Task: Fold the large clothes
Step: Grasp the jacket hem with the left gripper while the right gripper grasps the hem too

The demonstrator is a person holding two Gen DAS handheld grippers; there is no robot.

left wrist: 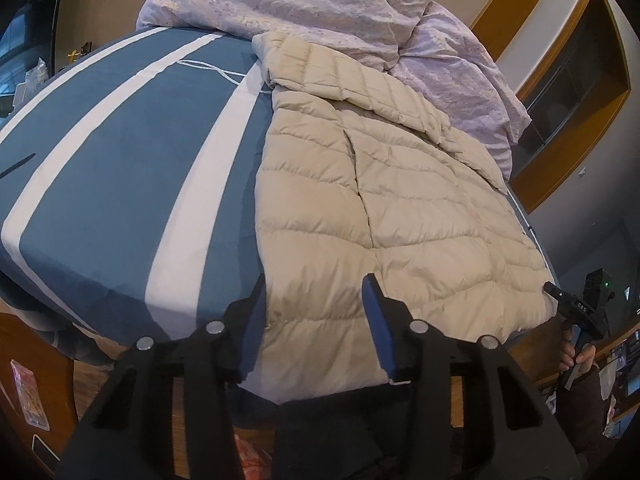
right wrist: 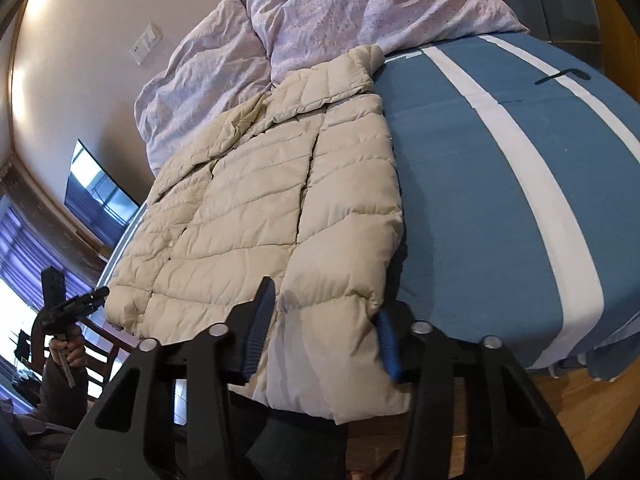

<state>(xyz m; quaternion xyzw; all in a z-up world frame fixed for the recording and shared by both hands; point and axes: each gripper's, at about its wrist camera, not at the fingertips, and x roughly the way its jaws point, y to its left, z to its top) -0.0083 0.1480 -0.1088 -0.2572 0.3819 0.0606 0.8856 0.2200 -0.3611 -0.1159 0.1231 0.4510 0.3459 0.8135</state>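
Fingers of both grippers, left (left wrist: 316,320) and right (right wrist: 326,330), straddle the hem of a beige quilted puffer jacket (left wrist: 400,200) on a blue-and-white striped bed (left wrist: 120,160); whether they pinch is unclear. Next, likely: grip, fold hem toward collar.

- Both fisheye views are evenly and softly lit by daylight; no hard glare is seen on the beige jacket (left wrist: 400,208)
- In the right wrist view, a window (right wrist: 16,304) at the lower left is blown out to white, and a warm bright patch is cast on the wall (right wrist: 80,40)
- Soft shadows are thrown on the bed sheet (left wrist: 120,184) beside the jacket's edge and under the fingers
- Straight stripes are bent into strong curves, and the corners are cut off by a dark vignette
- The centre is rendered sharp; detail at the edges is smeared and compressed
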